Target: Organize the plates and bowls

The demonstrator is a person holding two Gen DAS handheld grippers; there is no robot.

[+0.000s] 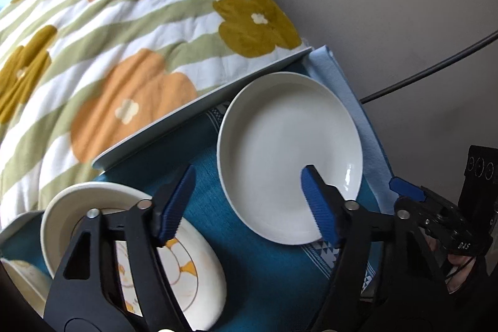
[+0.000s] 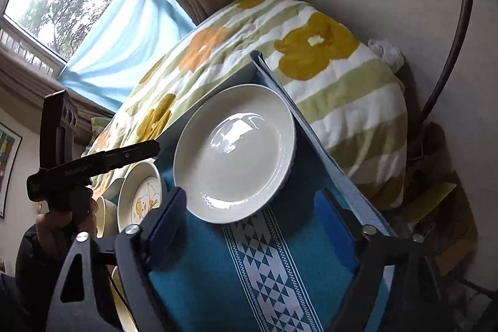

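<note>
A plain white plate (image 1: 289, 151) lies on the teal cloth (image 1: 258, 269); it also shows in the right wrist view (image 2: 236, 154). My left gripper (image 1: 249, 185) is open above the plate's left rim, its right finger over the plate. A patterned plate with orange drawing (image 1: 193, 266) lies at lower left, partly hidden by my left finger; it also shows in the right wrist view (image 2: 143, 195). My right gripper (image 2: 255, 201) is open and empty, just in front of the white plate, apart from it. More cream dishes (image 1: 21, 279) sit at the far left.
A flowered quilt (image 1: 124, 52) on a bed rises right behind the table. A light blue cloth edge (image 1: 351, 101) borders the table's right side. A grey wall with a dark cable (image 1: 435, 67) lies to the right. A window and blue curtain (image 2: 124, 36) are beyond.
</note>
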